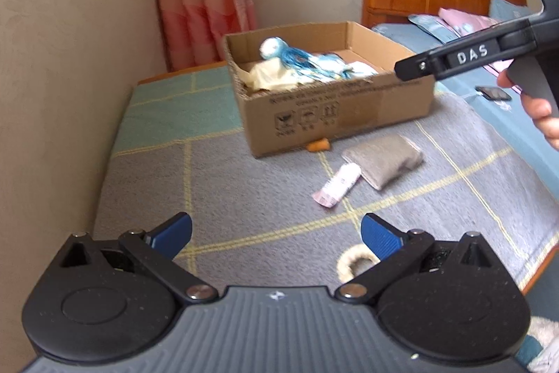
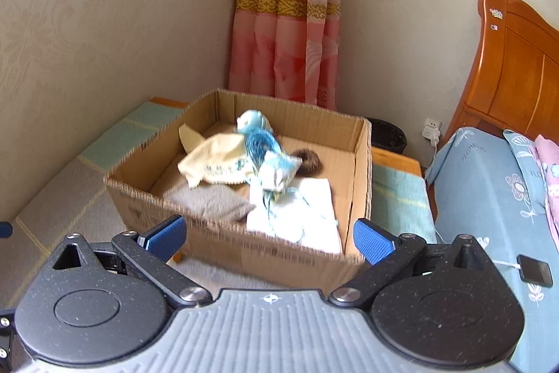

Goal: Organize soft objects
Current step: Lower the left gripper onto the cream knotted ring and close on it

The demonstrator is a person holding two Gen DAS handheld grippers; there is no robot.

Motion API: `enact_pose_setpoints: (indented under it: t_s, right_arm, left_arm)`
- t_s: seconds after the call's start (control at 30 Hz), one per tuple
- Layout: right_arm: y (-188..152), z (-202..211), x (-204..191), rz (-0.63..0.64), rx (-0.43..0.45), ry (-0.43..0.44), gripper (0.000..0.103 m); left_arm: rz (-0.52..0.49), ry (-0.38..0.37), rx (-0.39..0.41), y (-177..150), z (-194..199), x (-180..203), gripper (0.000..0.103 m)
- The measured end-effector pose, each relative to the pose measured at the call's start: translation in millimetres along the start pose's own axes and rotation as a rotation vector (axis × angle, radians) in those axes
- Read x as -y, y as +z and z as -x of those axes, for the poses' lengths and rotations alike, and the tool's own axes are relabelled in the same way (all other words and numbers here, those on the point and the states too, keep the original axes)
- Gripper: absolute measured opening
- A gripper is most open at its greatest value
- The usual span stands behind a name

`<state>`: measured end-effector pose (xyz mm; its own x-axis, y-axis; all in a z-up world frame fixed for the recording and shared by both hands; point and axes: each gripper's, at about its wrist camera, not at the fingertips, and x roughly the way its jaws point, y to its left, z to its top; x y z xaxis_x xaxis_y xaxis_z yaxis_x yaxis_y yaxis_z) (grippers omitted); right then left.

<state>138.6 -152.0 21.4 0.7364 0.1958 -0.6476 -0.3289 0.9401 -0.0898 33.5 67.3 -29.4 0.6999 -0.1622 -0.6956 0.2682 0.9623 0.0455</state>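
With both my right gripper [image 2: 269, 238] and left gripper [image 1: 276, 235] spread wide and empty (doll already in the cardboard box [image 1: 349, 114]), I should sink my left low over the near grey pouch [image 1: 384, 163] before closing.

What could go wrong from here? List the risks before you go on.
1. The blue-haired doll lies loose on top of the pile in the cardboard box; more items may snag its strands.
2. The pink packet lies right against the grey pouch, so the open left gripper might drag both.
3. The fluffy ring sits almost under the left gripper, easily missed.
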Motion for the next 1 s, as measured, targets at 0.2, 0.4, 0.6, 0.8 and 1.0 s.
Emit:
enact_pose_setpoints:
  t_s: [0.2,0.4,0.6,0.8,1.0]
  right_arm:
    - [-39,5,-7,0.021,-0.044,-0.023,0.103]
    - [-56,5,-2,-0.011,-0.075,-0.030,0.103]
    - [-63,-1,1,-0.047,-0.095,-0.030,0.103]
    - [-66,-1,2,-0.061,-0.098,-0.025,0.103]
    - [-67,0,0,-0.050,-0.096,-0.021,0.103]
  left_arm:
    - [-0.052,-0.075,-0.059,-15,-10,15,0.102]
    - [-0.058,-0.114,-0.115,-27,-25,22,0.102]
    - [-0.090,-0.087,-0.113,-32,-33,26,0.102]
    - [-0.045,-0.050,-0.097,-29,-38,12,0.103]
    - [-0.041,-0.005,-0.080,-27,-35,13,0.090]
